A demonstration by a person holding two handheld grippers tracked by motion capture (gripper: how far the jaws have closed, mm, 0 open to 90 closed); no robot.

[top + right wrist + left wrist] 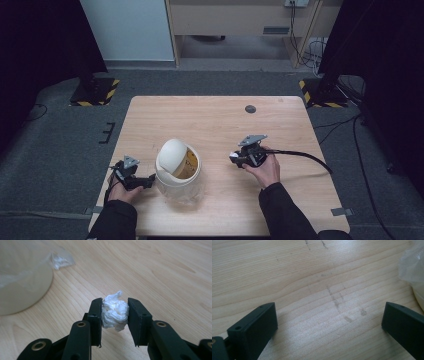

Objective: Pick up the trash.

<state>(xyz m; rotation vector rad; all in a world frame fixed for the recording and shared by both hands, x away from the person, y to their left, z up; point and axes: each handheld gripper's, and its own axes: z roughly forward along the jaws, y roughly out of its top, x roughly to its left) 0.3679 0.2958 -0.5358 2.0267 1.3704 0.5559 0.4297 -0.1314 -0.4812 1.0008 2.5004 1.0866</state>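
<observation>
DONE: right gripper [115, 315] clamped on tissue wad [115, 312], held at table centre, 3 o'clock of bin [178, 172] | LEFT: carry wad to bin, drop through tilted lid [172, 154] | left gripper [329, 322] wide, empty, at bin's 9 o'clock

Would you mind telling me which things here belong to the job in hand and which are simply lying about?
In use: crumpled tissue, clamped in the right gripper; swing-lid bin; left gripper, jaws open.
Lying about: dark round disc on the table.
</observation>
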